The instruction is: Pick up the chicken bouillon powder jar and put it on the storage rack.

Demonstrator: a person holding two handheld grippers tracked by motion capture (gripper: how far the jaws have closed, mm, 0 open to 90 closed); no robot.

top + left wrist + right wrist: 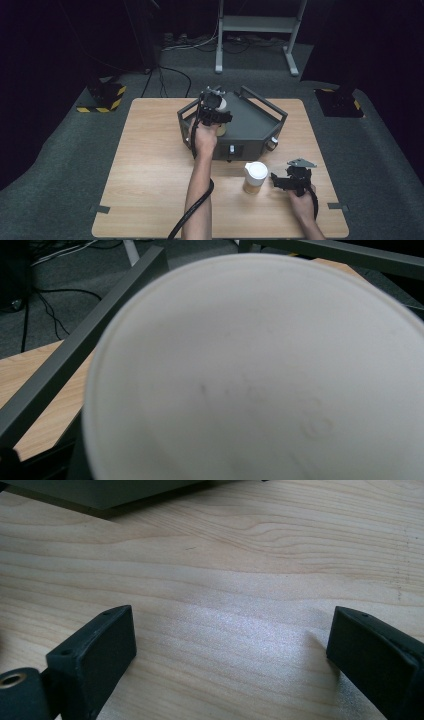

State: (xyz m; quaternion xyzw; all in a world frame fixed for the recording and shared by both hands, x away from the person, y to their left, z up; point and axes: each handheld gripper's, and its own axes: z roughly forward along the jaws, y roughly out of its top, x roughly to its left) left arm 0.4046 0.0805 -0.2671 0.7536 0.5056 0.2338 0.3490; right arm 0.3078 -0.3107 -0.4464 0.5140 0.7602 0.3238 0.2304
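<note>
**A:** Right, the left gripper [216, 107] is sitting up at the centre of the high view, over the grey tray [260, 125], and something pale is showing just at its tip.

**B:** That is a white paper cup [250, 375], I'd say. In the left gripper view its pale surface is spreading across nearly the whole frame, blurred from being so close, with the tray's dark rail [75, 350] running up the left side.

**A:** So is the claw clamping on it?

**B:** I cannot tell. The jaws are not visible against the cup in that view, and from above the tip is too small to read. Being that close does suggest the cup is being carried or set into the tray, but that is my guess.

**A:** And lower right of the high view?

**B:** The right gripper [280, 181] is resting low near the table [150, 165], just beside a second cup with a white lid [255, 177], not touching it.

**A:** Its jaws?

**B:** Standing wide apart. In the right gripper view the right gripper [230, 645] is framing bare wood grain, one black pad at lower left, one at lower right, nothing between them.

**A:** Why is it waiting there?

**B:** Probably it is lining up for the lidded cup, spread wide enough to go round it. Its camera is pointing at the table [225, 555], though, so it needs turning toward the cup first.
</note>
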